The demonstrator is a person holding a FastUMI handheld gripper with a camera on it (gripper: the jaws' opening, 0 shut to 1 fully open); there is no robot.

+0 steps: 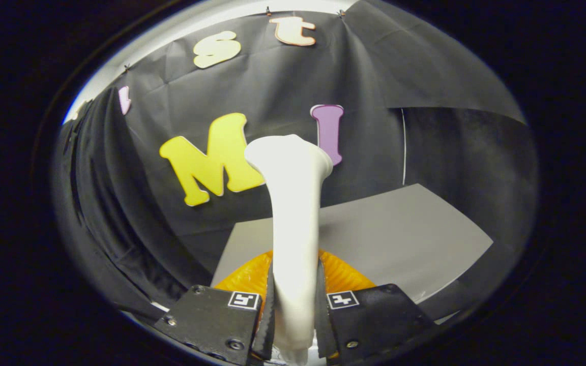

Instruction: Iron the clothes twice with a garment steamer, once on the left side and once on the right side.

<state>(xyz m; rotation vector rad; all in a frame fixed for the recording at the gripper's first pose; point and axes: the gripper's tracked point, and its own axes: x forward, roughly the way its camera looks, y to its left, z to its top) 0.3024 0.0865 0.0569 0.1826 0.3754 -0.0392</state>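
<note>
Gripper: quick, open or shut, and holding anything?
Gripper: shut on the white plastic garment steamer, both black fingers pressing its handle, flared head pointing up ahead of them.

Gripper-mounted fisheye, close behind the fingers (272,310), facing forward (toward the booth wall (272,91)); slightly tilted

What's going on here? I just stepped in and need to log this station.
A hand-held gripper is shut on a white garment steamer, both fingers pressing its handle, with the flared head pointing up toward the black booth wall. An orange ribbed thing lies just beyond the fingers, on a grey tabletop. No steam can be seen, and the steamer head touches nothing.
</note>
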